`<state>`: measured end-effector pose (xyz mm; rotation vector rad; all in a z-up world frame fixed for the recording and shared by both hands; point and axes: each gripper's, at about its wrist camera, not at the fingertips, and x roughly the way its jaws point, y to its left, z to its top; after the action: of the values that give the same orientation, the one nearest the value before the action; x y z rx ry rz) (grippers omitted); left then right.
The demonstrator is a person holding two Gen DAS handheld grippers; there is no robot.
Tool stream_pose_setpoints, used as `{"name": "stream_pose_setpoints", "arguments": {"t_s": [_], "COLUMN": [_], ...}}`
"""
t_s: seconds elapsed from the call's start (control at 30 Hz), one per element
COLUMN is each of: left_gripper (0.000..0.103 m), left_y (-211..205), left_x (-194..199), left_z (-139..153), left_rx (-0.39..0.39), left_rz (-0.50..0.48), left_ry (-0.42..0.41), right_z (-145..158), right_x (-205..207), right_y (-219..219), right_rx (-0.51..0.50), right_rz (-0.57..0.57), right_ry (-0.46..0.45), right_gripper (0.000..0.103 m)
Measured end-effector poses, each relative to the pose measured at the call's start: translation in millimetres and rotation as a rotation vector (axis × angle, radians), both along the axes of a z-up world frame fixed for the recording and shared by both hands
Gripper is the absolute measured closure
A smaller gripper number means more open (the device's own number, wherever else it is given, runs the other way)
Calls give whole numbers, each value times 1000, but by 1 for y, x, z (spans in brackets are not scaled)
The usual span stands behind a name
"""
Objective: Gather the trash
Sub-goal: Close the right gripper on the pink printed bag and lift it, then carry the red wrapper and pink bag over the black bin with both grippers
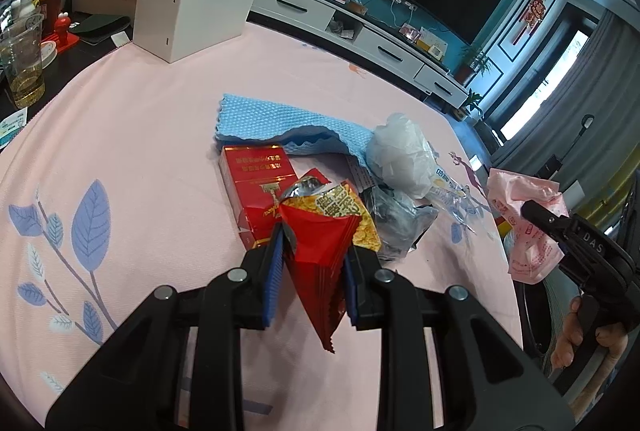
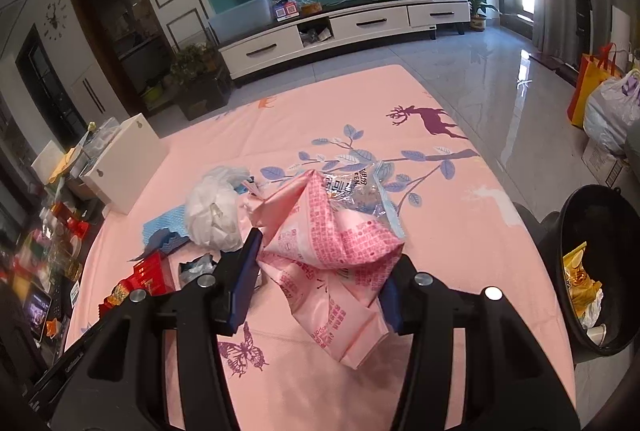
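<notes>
The left gripper (image 1: 314, 251) clenches a red snack wrapper (image 1: 320, 251) over the pink tablecloth (image 1: 160, 151), the right gripper (image 2: 320, 267) grips a pink bag (image 2: 340, 243), and beyond lie a cigarette pack (image 1: 256, 183), white wad (image 1: 400, 155) and blue cloth (image 1: 272, 119), with the bin (image 2: 596, 271) at right.

The red snack wrapper (image 1: 324, 251) is shiny foil. The pink bag (image 2: 340, 243) is thin crinkly plastic. The blue cloth (image 1: 280, 123) looks bumpy. The tablecloth (image 1: 140, 135) is soft and matt.

L gripper (image 1: 310, 267): tilted down, jaws clamped on wrapper (image 1: 320, 251) | R gripper (image 2: 320, 271): tilted down, jaws pinching bag (image 2: 336, 251) | hand (image 1: 576, 335) on R grip
</notes>
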<state>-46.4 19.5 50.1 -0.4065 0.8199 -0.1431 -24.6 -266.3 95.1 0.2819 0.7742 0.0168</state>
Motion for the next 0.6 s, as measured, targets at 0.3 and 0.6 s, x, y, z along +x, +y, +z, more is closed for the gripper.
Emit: {"name": "stream_pose_setpoints", "arguments": {"t_s": [0.3,0.6], "left_gripper": [77,77], "left_y": [-11,-38], "left_x": [-8,-18], "left_z": [16,47], "left_rx": [11,24], "left_rz": [-37,-87], "left_ry": [-36,-101], "right_z": [25,54], "right_x": [-21,-45], "right_y": [6,-9], "right_rx": [22,55], "right_rz": [46,48], "right_ry": [-64,-149], "right_gripper": [50,50]}}
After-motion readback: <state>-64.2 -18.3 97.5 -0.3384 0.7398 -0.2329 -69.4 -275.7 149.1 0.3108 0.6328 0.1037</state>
